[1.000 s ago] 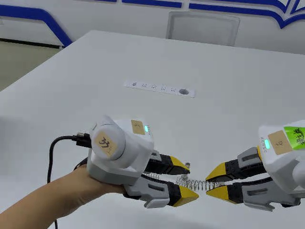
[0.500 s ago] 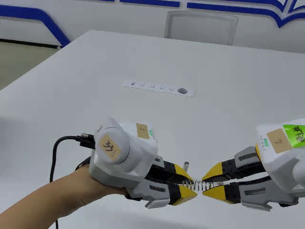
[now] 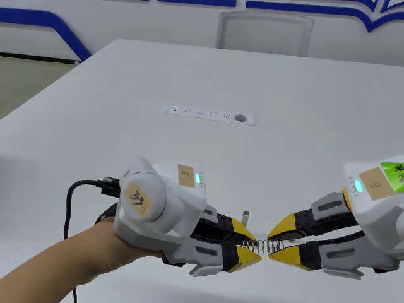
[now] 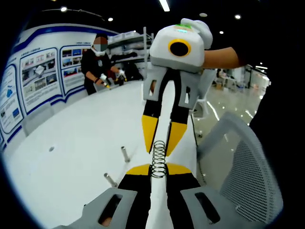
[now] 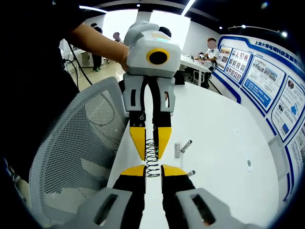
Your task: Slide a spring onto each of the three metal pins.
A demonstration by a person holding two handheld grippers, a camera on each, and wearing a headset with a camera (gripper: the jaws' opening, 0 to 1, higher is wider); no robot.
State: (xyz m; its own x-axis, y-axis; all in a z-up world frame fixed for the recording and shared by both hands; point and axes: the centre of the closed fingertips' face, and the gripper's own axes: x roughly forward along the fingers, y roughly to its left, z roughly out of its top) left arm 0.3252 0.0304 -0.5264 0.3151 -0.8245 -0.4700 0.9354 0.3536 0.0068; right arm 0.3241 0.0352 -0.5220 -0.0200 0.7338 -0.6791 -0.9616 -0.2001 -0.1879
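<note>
1. The left tongs (image 3: 251,245) pinch one end of a spring (image 3: 265,245), holding it level just above the white tabletop (image 3: 189,76).
2. The right tongs (image 3: 275,245) pinch its other end, tips facing the left pair.
3. A bare metal pin (image 3: 245,216) stands upright on the tabletop just behind the spring.

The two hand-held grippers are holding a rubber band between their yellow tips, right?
Not a rubber band: it is a coiled metal spring. The left gripper view shows it held between the yellow tips of the left hand-held gripper and the right hand-held gripper.
</note>
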